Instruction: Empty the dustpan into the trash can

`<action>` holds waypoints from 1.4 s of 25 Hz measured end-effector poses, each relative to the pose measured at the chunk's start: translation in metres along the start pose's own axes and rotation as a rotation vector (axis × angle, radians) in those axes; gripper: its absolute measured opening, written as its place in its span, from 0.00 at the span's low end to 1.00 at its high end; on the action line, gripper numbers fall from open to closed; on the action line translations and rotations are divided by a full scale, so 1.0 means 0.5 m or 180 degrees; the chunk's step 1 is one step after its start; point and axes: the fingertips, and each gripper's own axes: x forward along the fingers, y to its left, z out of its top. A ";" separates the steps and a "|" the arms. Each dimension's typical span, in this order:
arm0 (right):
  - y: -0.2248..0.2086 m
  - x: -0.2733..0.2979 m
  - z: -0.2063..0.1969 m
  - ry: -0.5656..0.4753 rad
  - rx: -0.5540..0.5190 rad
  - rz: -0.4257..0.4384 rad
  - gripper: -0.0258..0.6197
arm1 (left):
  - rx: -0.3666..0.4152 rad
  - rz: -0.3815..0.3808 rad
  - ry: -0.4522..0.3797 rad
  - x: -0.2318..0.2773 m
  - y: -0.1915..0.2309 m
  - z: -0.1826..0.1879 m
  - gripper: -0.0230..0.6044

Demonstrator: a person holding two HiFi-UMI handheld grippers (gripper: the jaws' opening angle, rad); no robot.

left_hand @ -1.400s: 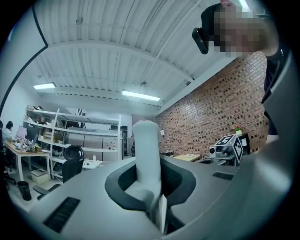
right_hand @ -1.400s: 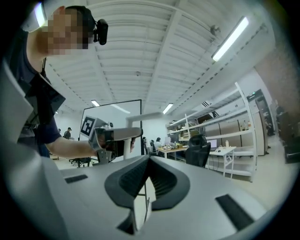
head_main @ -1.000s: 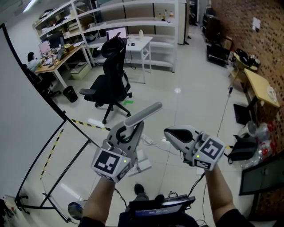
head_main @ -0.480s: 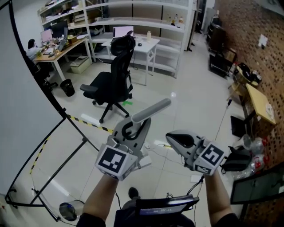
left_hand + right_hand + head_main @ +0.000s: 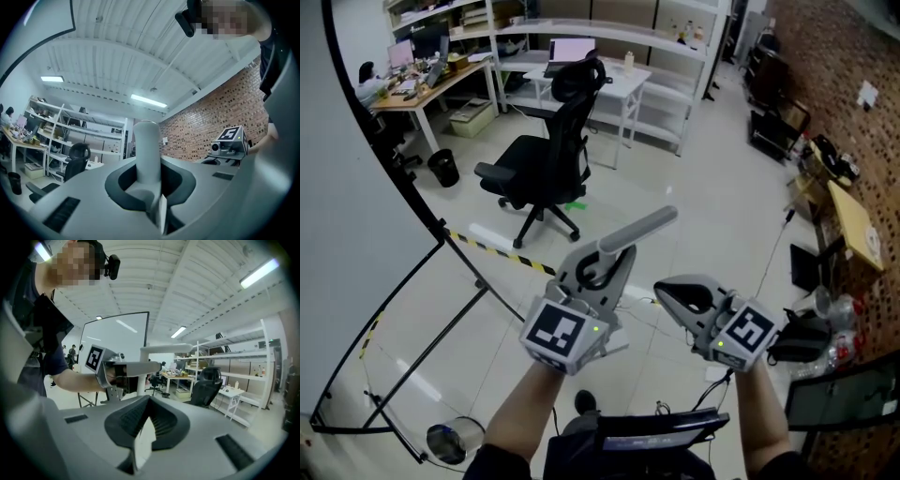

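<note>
The dustpan's grey handle [image 5: 630, 233] is sticking up out of the left gripper [image 5: 598, 270], whose jaws are clamping its lower end. The right gripper [image 5: 667, 292] is hovering just beside it, jaws pressed together on nothing. Both are hanging over a pale glossy floor [image 5: 703, 206] where a black office chair [image 5: 544, 159] is standing. A small black bin [image 5: 445, 167] is sitting by a desk, well apart. A brick wall [image 5: 853, 56] is running along the right. Only square black-and-white markers are showing as print.

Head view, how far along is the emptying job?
Nothing looks emptied yet. In hand: the left gripper is shut on a grey handle; the right gripper is shut, empty. To do: reaching a bin, the black bin by the desk stands far off, and tipping.
</note>
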 end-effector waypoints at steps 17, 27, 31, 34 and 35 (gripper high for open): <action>0.003 0.098 -0.066 0.0219 0.0155 0.0141 0.06 | 0.0001 0.0174 0.0082 0.001 0.122 -0.095 0.10; -0.051 0.111 -0.090 0.0132 0.0278 0.0351 0.06 | 0.0077 0.0436 0.0161 0.036 0.160 -0.119 0.10; -0.075 0.109 -0.101 0.0109 0.0316 0.0404 0.06 | 0.0086 0.0523 0.0195 0.057 0.173 -0.124 0.10; -0.089 0.109 -0.110 0.0115 0.0341 0.0450 0.06 | 0.0114 0.0561 0.0195 0.071 0.179 -0.128 0.10; -0.094 0.109 -0.113 0.0118 0.0358 0.0463 0.06 | 0.0118 0.0577 0.0191 0.074 0.181 -0.132 0.10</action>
